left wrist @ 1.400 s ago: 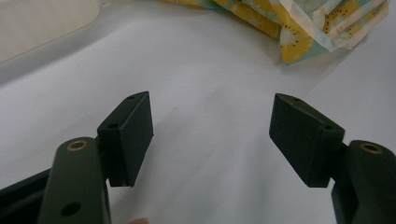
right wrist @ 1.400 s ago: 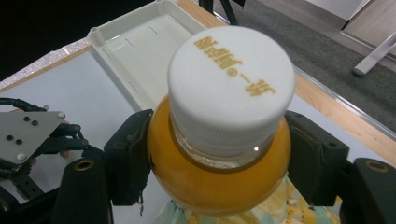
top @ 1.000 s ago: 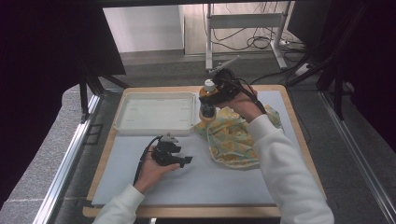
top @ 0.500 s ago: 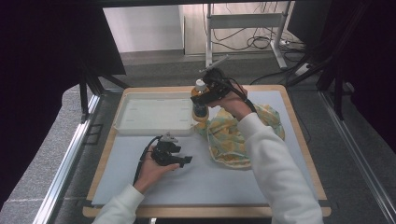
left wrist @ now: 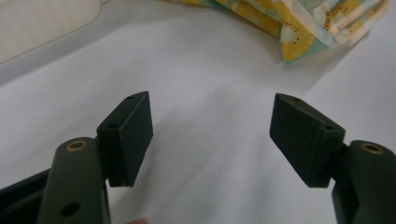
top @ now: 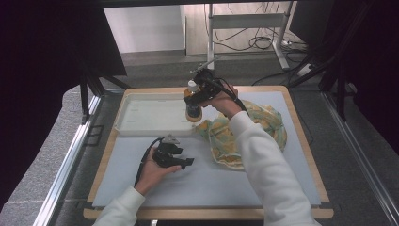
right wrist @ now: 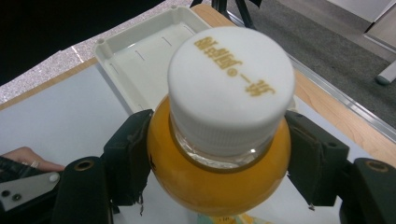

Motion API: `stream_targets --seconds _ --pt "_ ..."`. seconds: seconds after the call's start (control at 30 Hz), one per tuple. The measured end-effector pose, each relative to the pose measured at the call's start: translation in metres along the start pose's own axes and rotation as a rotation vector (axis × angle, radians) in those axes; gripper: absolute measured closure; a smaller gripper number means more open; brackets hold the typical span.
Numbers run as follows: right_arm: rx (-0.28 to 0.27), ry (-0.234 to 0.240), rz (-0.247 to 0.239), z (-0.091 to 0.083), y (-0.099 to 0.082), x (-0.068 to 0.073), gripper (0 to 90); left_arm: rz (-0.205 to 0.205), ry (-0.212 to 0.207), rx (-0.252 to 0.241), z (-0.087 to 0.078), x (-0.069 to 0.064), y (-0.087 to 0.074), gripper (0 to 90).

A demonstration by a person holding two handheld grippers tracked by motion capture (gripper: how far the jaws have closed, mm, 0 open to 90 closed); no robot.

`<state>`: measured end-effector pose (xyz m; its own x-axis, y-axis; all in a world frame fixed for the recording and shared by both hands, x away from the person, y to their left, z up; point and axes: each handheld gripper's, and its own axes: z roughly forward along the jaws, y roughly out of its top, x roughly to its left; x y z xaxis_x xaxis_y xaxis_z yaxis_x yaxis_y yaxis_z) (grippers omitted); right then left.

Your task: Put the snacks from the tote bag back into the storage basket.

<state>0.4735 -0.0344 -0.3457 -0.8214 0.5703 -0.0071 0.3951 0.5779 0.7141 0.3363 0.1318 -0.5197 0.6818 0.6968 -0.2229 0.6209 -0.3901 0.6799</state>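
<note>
Lab-style recording bay, not home. Wooden desk [top: 301, 127] topped with pale grey mat [top: 211, 183], boxed in by black curtains [top: 42, 70] on both sides. Aluminium rails [top: 66, 174] run along desk flanks over grey speckled floor [top: 28, 188]. Behind desk: white metal stand [top: 244, 21] with loose cables [top: 244, 40] tangled on floor, white panel [top: 141, 26] against wall. Person works with cabled hand-held claw tools, as in data-collection rig. Props sparse: white tray [top: 150, 115], patterned cloth [top: 263, 127].
</note>
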Motion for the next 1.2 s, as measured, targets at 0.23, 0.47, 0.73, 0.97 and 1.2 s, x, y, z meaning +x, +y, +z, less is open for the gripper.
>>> stream_targets --seconds 0.23,0.47,0.73,0.97,1.2 --pt "0.009 -0.001 0.003 0.011 0.003 0.001 30.1 0.0 -0.001 0.001 0.0 0.001 0.0 30.3" --pt "0.014 -0.002 0.005 0.024 0.006 0.004 30.1 0.0 -0.008 0.004 0.0 0.0 0.0 30.2" --pt "0.031 0.008 -0.002 0.041 0.008 0.009 30.1 0.003 -0.003 0.007 0.0 0.001 0.0 30.2" --pt "0.034 -0.003 0.007 0.054 0.008 0.01 30.1 0.0 -0.006 -0.001 0.0 0.0 0.0 29.9" --pt "0.054 -0.013 0.002 0.07 0.005 0.014 30.0 0.005 -0.005 0.004 0.0 -0.001 -0.001 29.6"
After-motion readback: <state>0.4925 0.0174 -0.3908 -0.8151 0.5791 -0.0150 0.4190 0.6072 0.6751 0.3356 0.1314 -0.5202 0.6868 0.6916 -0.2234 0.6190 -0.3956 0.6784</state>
